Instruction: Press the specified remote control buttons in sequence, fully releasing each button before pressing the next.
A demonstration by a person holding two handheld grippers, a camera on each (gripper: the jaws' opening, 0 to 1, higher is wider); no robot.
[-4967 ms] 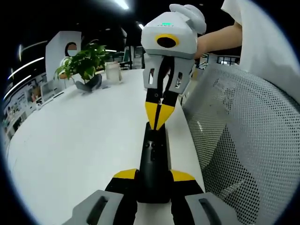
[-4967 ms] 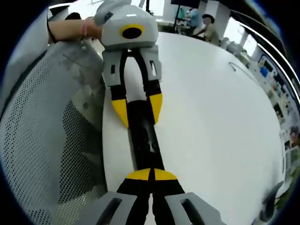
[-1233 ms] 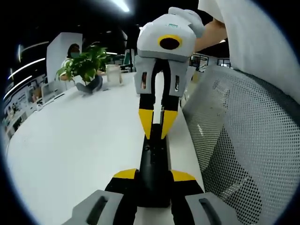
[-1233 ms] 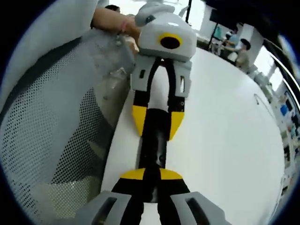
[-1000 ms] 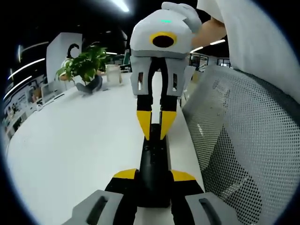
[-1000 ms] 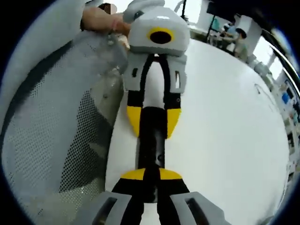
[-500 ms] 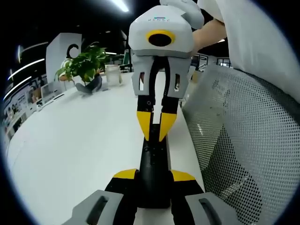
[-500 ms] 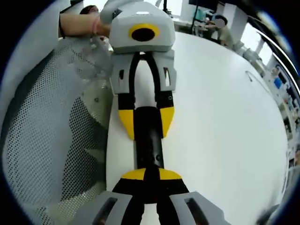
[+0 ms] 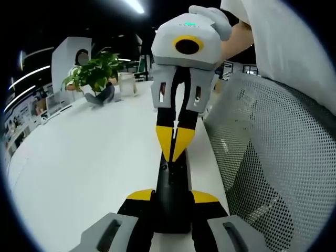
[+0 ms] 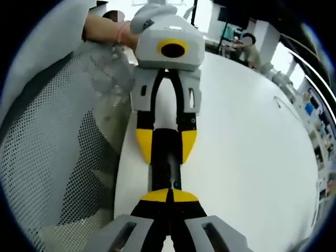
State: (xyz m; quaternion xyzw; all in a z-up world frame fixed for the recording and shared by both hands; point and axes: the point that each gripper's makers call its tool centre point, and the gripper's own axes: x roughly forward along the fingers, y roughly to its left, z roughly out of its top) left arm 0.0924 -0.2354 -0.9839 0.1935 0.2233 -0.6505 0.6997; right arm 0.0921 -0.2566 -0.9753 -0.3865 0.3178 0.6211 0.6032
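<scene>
A slim black remote (image 9: 171,181) lies along the white table's edge, pointing away from me in the left gripper view. My left gripper (image 9: 172,197) is shut on its near end, one yellow pad on each side. My right gripper (image 9: 176,144) comes down from above with its yellow fingertips (image 9: 169,137) pressed together, touching the remote's top face near its far buttons. In the right gripper view, my right gripper (image 10: 169,197) is shut over the remote (image 10: 165,170), and the left gripper (image 10: 166,143) clamps the remote's far end. A person's hand holds each gripper.
A grey mesh chair back (image 9: 273,168) stands close along the table's edge beside the remote. A potted plant (image 9: 94,73) and a jar (image 9: 126,82) stand at the table's far end. The white table (image 10: 247,157) spreads wide; people sit beyond it.
The right gripper's fingertips were slightly apart and above the remote half a second ago; now they are together and lower, on the remote. The left gripper keeps its hold.
</scene>
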